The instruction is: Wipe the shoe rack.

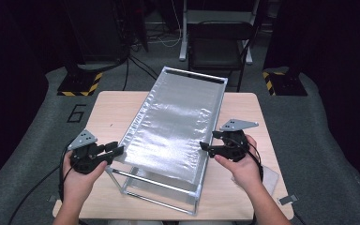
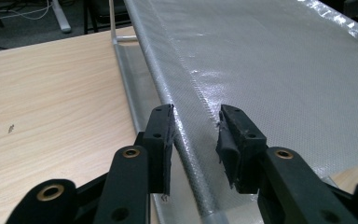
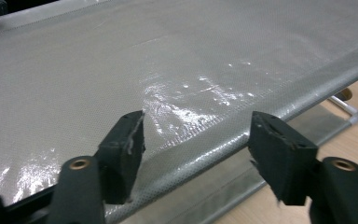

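2 grippers flank a metal-framed rack (image 1: 159,185) with a silvery mesh sheet (image 1: 176,122) stretched across the table (image 1: 112,110). It is judged light and stiff-framed, with taut, slippery fabric, best taken by the side rails. The left gripper (image 1: 115,151) straddles the left rail (image 2: 168,100), jaws unclamped; the right gripper (image 1: 206,147) gapes wide around the right edge. A "6" (image 1: 77,113) is marked on the floor.

- The rack (image 1: 176,124) stands on the table (image 1: 112,112), running away from me.
- My left gripper (image 1: 115,151) sits at its left edge, my right gripper (image 1: 205,147) at its right.
- A chair (image 1: 218,47) stands behind the table.
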{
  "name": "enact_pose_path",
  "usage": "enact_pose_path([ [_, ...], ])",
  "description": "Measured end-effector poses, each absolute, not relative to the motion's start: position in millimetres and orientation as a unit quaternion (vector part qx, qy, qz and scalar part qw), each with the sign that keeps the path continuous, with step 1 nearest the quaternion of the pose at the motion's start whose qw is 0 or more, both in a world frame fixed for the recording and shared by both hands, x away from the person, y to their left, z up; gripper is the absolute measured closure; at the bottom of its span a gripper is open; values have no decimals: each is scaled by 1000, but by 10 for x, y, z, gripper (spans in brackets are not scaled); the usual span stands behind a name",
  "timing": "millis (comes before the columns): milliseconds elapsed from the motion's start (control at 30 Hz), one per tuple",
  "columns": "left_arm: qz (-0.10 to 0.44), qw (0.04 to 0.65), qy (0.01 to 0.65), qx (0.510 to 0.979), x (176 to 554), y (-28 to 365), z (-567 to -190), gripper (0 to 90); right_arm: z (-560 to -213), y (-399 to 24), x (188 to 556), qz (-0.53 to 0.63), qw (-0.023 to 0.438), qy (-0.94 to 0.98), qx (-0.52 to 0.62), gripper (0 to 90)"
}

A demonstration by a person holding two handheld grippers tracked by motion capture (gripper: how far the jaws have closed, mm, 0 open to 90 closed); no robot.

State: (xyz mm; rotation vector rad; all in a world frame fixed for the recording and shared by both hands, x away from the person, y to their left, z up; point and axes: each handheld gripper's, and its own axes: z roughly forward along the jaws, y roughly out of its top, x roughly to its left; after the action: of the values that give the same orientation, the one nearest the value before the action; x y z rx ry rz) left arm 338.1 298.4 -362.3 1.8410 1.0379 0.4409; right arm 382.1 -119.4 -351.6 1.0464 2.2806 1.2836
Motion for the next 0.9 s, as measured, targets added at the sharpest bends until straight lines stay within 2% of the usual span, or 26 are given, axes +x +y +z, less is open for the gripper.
enact_pose_path([
  [267, 188, 477, 423, 747, 3296, 2964, -3639, 657, -3519, -1183, 3901, 457, 156, 793, 370, 359],
  [900, 161, 477, 399, 766, 3115, 2955, -3608, 656, -3526, -1146, 4081, 460, 160, 790, 372, 352],
])
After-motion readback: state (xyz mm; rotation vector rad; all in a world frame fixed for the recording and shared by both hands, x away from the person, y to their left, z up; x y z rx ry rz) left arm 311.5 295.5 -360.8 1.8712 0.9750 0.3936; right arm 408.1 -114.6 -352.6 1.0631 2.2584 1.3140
